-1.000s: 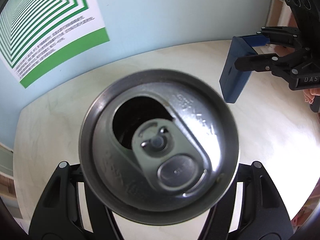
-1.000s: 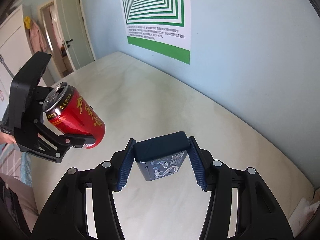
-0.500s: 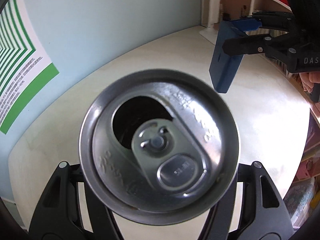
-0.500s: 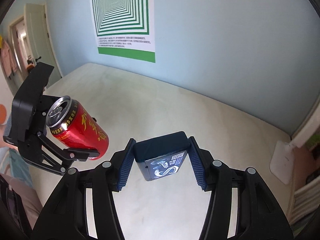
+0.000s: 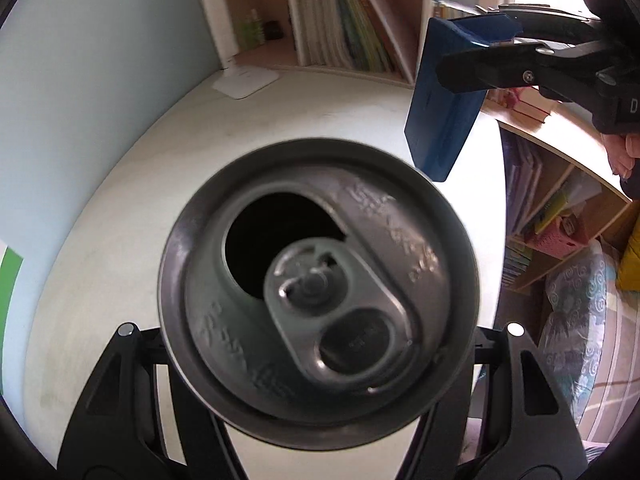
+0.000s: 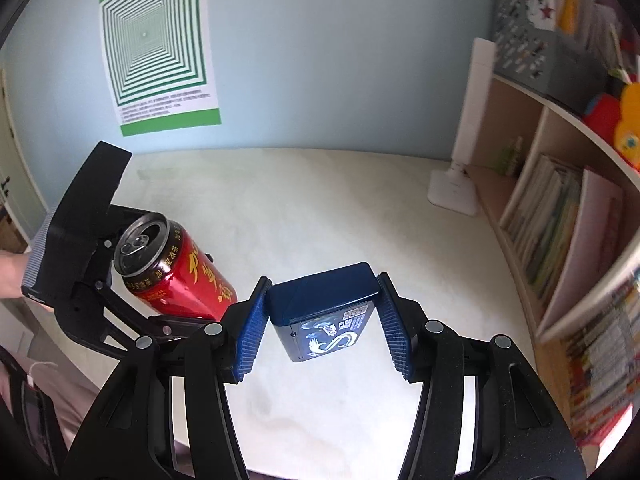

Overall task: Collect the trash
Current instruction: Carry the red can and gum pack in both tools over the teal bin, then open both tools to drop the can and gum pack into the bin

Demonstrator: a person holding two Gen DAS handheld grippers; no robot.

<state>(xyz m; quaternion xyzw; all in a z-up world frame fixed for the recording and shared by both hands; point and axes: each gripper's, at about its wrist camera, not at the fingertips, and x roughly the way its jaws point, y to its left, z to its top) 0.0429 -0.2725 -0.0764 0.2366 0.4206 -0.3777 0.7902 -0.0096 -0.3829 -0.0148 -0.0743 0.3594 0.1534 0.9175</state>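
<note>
You are gripping the opened red can (image 6: 176, 276) in your left gripper (image 6: 132, 304) and the dark blue box (image 6: 324, 312) at lower centre in your right gripper (image 6: 322, 320); both pieces are lifted, binning remaining.

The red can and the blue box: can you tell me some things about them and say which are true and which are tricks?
1. The left gripper holds the red can. True.
2. The can's top is sealed shut. False: its opening gapes dark and the tab lies flat.
3. The right gripper clamps the blue box. True.
4. The blue box sits on the table. False: it hangs in the air above it.
5. A white lamp base stands near the bookshelf. True.
</note>
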